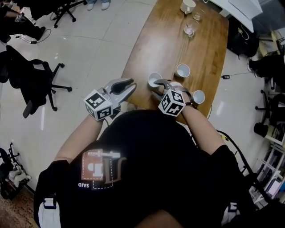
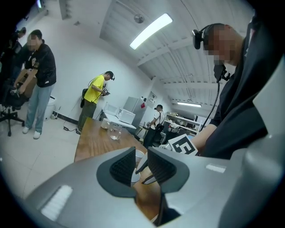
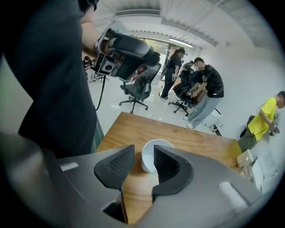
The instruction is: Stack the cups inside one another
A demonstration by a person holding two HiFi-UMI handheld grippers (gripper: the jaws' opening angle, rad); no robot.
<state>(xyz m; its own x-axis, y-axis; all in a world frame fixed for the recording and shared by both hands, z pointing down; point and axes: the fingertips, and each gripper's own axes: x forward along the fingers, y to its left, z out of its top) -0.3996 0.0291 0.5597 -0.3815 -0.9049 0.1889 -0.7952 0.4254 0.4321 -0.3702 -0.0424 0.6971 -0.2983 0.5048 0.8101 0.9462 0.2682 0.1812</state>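
Note:
Three white cups stand apart on the near end of the wooden table [image 1: 164, 40]: one at the left [image 1: 154, 80], one behind it [image 1: 182, 70], one at the right [image 1: 198, 96]. My right gripper [image 1: 156, 89] points down at the left cup from the near side. In the right gripper view its jaws [image 3: 143, 162] stand open, with that cup [image 3: 149, 153] upright just beyond the tips, partly behind the right finger and untouched. My left gripper [image 1: 132, 85] hovers left of the same cup, empty, its jaws a little apart [image 2: 141, 162]; a white cup [image 2: 139, 154] shows through the gap.
At the table's far end stand another white cup [image 1: 187, 6] and two glasses [image 1: 189, 30]. Office chairs [image 1: 33, 84] stand on the floor to the left. Several people [image 2: 94, 100] stand further off in the room. The table edge runs just below my grippers.

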